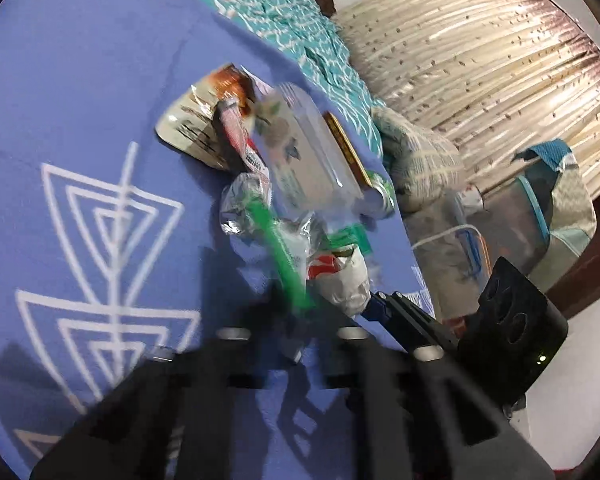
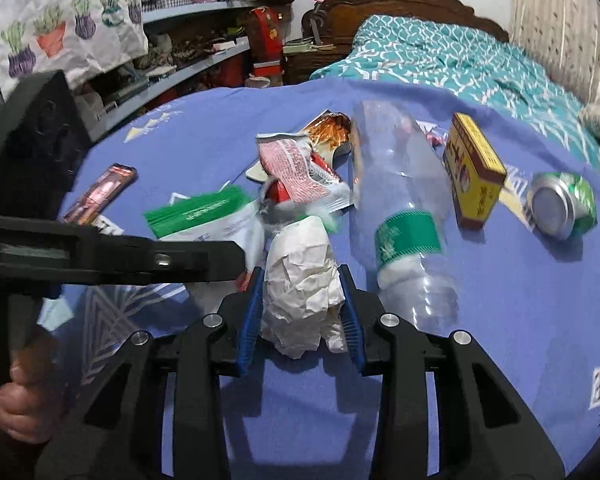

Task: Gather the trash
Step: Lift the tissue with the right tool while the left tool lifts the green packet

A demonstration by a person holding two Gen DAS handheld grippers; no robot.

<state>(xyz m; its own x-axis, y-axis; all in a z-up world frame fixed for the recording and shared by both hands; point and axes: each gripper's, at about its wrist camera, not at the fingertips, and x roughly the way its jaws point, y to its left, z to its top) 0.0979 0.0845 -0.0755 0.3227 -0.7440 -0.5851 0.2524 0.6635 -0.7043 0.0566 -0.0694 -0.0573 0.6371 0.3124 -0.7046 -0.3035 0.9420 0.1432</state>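
Note:
Trash lies on a blue bed sheet (image 2: pixel 500 300). My right gripper (image 2: pixel 302 312) is shut on a crumpled white paper ball (image 2: pixel 300 284), which also shows in the left wrist view (image 1: pixel 346 284). Beyond it lie a clear plastic bottle with a green label (image 2: pixel 404 200), a yellow box (image 2: pixel 474 168), a crushed green can (image 2: pixel 564 204), red and white wrappers (image 2: pixel 300 172) and a green-topped bag (image 2: pixel 208 216). My left gripper (image 1: pixel 300 320) is blurred, around the green-topped bag (image 1: pixel 280 248); its state is unclear. Its arm (image 2: pixel 112 254) crosses the right wrist view.
A teal patterned quilt (image 2: pixel 460 60) covers the bed's far end by a wooden headboard (image 2: pixel 400 0). Cluttered shelves (image 2: pixel 188 48) stand at left. A beige curtain (image 1: pixel 480 60) and a clear storage bin (image 1: pixel 500 220) are beside the bed. A pink wrapper (image 2: pixel 100 192) lies left.

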